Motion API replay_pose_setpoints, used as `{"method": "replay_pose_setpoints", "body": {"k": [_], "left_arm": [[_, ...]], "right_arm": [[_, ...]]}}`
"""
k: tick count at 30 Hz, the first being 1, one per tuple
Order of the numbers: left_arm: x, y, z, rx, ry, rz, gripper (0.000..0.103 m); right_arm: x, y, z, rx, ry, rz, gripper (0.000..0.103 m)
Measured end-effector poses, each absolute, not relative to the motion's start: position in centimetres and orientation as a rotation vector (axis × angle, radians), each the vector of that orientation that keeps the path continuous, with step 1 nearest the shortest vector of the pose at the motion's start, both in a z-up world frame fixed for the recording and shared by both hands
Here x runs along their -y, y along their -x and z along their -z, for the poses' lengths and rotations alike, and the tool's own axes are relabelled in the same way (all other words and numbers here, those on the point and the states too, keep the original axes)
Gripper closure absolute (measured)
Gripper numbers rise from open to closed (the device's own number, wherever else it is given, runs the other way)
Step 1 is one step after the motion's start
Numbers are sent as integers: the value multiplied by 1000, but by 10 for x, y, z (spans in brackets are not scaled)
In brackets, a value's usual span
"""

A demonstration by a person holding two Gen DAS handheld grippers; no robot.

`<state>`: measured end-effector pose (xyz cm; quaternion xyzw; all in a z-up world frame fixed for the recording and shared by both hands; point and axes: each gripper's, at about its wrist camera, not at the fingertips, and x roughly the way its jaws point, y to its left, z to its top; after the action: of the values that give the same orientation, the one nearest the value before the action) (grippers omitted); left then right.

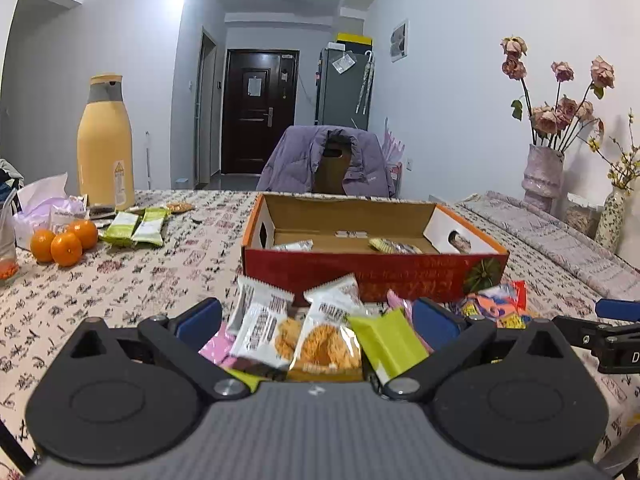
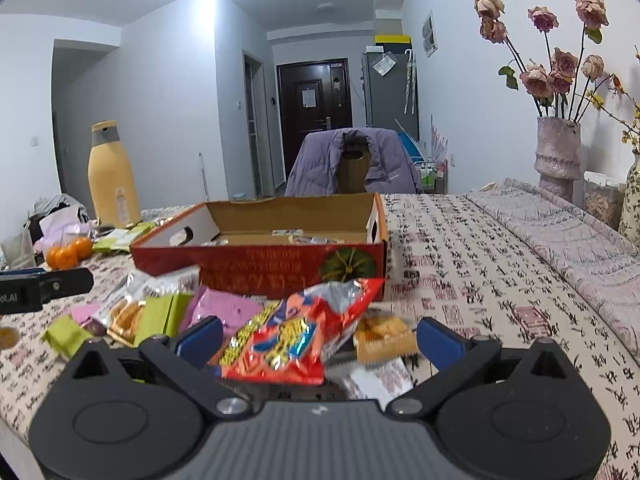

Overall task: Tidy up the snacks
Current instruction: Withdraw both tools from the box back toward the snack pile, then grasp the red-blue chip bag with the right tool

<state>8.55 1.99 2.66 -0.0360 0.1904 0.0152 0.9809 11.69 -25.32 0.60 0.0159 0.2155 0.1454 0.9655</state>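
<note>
Both tools sit low over the loose snack pile at the near edge of the worktop, so the step in hand looks like choosing a packet to lift into the box; nothing is gripped yet. The left tool (image 1: 316, 320) has its blue pads spread wide, and between them lie two white packets of golden biscuits (image 1: 324, 336) and a lime-green packet (image 1: 390, 342), none visibly pinched. The right tool (image 2: 318, 338) is likewise wide apart, with a red crinkly snack bag (image 2: 296, 340) lying in the gap and a biscuit packet (image 2: 384, 338) just beside its right pad. Next, I judge, one tool must close on a single packet without catching its neighbours. Just beyond the pile stands the open red cardboard box (image 1: 372, 272), a few packets already on its floor. Farther left, oranges (image 1: 64, 242) and a tall yellow bottle (image 1: 105, 140).
</note>
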Motion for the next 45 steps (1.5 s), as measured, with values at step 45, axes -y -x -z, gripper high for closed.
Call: {"method": "replay_pose_setpoints", "body": {"k": [45], "left_arm": [[-44,-83,3,-471,104,-65,0]], "right_arm": [[187,-193,22,-632,82,-174,6]]}}
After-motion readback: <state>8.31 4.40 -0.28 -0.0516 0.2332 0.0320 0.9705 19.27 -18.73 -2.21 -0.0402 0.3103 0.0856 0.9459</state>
